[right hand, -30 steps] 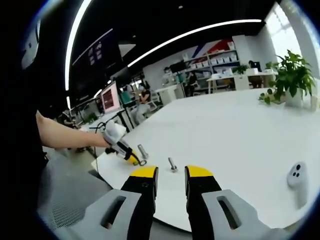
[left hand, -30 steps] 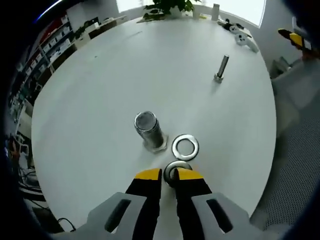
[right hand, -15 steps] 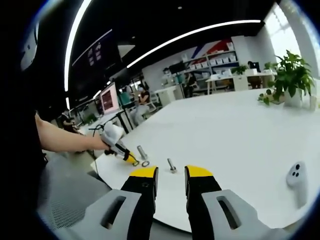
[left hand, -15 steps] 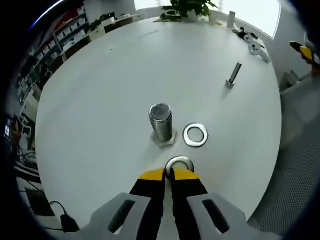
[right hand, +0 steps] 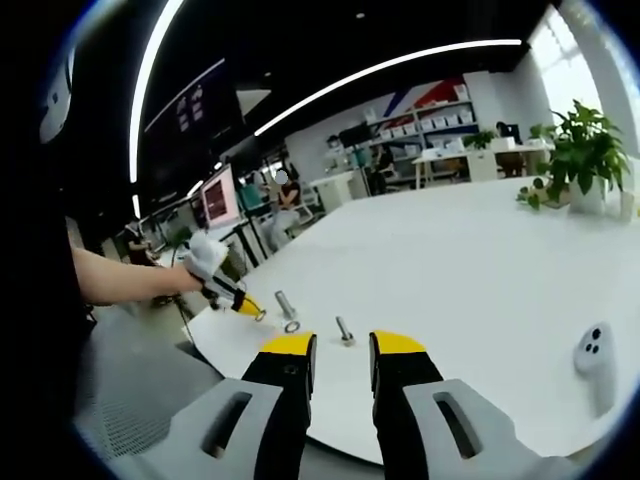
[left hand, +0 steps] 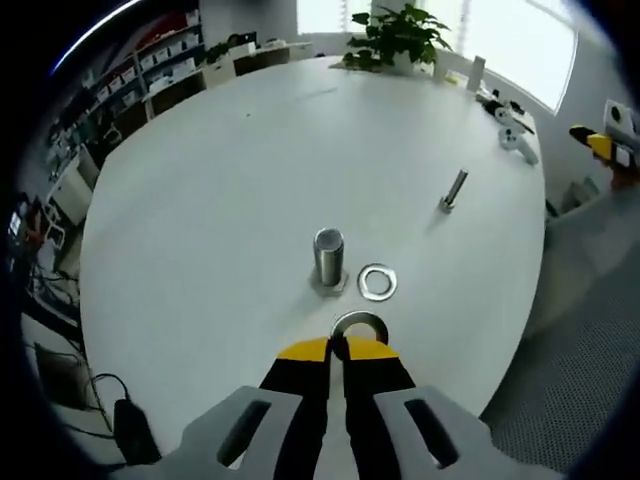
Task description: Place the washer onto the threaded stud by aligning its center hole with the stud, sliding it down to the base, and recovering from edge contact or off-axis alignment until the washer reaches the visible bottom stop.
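**Washer pinched in my left jaws, lifted clear of the stud**

In the left gripper view my left gripper (left hand: 337, 348) has its yellow-tipped jaws pressed together on the near edge of a washer (left hand: 359, 326); the ring stands out beyond the tips, held above the white table (left hand: 220, 170). Past it the threaded stud (left hand: 328, 258) stands upright on its hex base, and a second washer (left hand: 377, 282) lies flat on the table just beside that base, to the right in this view. The washer I hold is near the stud but not over it; its hole is off to one side of the stud's top. Further away a slimmer bolt (left hand: 453, 190) stands on its head, well apart from the stud. At the far edge of the table I see a potted plant (left hand: 398, 35) and a white controller (left hand: 513, 133).

The right gripper view gives what the left cannot: the whole scene from the side. There my left gripper (right hand: 247, 309) comes in from the left with my hand (right hand: 196, 262) wrapped round its white grip, its tip raised beside the stud (right hand: 284, 305), with the flat washer (right hand: 292, 326) at the stud's foot and the slim bolt (right hand: 345, 331) nearer the camera. My right gripper (right hand: 343, 352) hangs off the table edge, jaws parted with a clear gap and nothing between them. The same view shows an office behind, with desks, shelving and wall screens; any writing on them is too small to read. I find no brand or label on the parts.
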